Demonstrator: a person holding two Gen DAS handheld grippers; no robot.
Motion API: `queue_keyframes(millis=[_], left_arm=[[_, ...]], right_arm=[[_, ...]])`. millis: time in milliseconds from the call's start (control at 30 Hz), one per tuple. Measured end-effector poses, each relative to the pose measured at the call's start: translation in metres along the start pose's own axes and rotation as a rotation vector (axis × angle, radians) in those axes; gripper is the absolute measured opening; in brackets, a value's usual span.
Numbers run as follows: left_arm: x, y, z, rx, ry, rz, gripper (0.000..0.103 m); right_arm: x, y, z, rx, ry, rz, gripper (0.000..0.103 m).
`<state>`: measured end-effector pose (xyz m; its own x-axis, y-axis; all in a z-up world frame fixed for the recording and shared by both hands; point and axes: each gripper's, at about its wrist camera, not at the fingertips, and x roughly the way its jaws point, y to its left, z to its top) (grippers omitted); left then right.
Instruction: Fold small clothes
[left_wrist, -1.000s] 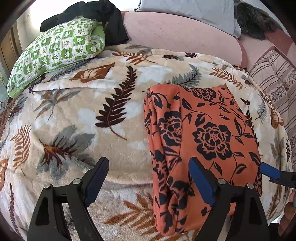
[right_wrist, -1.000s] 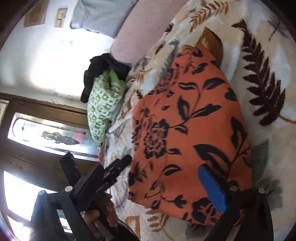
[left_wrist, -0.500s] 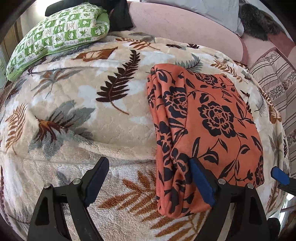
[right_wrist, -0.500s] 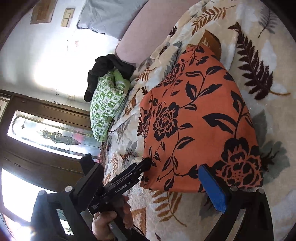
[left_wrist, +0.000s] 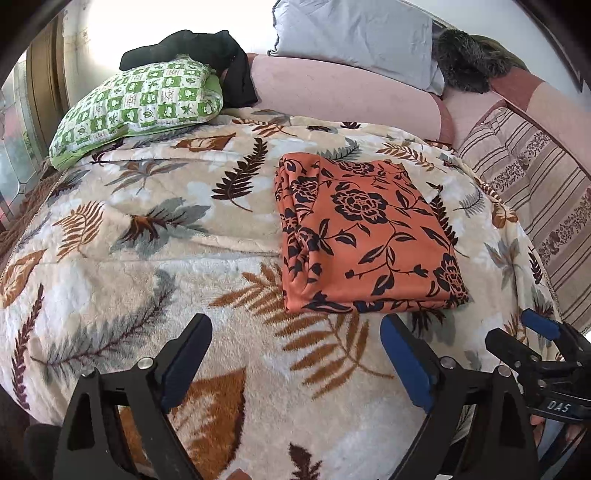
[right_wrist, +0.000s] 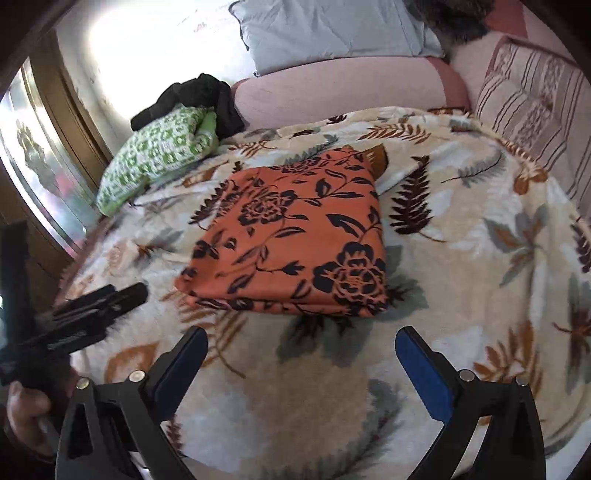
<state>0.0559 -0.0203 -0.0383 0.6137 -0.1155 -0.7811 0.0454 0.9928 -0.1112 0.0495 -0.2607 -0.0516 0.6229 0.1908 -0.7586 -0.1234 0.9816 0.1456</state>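
Folded garment (left_wrist: 365, 236) now clear of both retreated grippers; left (left_wrist: 295, 358) opening, right (right_wrist: 301, 363) spread.

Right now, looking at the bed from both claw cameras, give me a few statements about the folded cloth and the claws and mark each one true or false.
1. The orange cloth with black flowers lies folded in a flat rectangle on the leaf-print fleece blanket. True.
2. The left claw grips a corner of that cloth. False: its jaws are opening and nothing is between them; the cloth lies beyond its tips.
3. The right claw is open and holds nothing. True.
4. The green and white checked pillow lies on top of the orange cloth. False: it sits apart, at the blanket's far left.
5. A black garment rests behind the checked pillow. True.
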Motion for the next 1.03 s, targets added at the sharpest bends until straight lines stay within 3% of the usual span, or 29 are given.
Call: queue_keyframes(millis=[167, 300, 700, 1033], left_arm=[[-0.024, -0.007, 0.008, -0.014, -0.034, 0.009, 0.097], [-0.037, -0.011, 0.013, 0.016, -0.059, 0.061, 0.100], [-0.043, -0.011, 0.020, -0.008, -0.064, 0.047, 0.100], [-0.033, -0.023, 0.026, 0.059, -0.055, 0.049, 0.100]], right_arm=[[-0.011, -0.002, 0.000, -0.011, 0.004, -0.096, 0.103], [-0.018, 0.004, 0.005, -0.028, 0.003, -0.150, 0.103], [-0.032, 0.019, 0.015, -0.048, -0.014, -0.143, 0.103], [-0.025, 0.024, 0.026, -0.061, -0.020, -0.138, 0.103]])
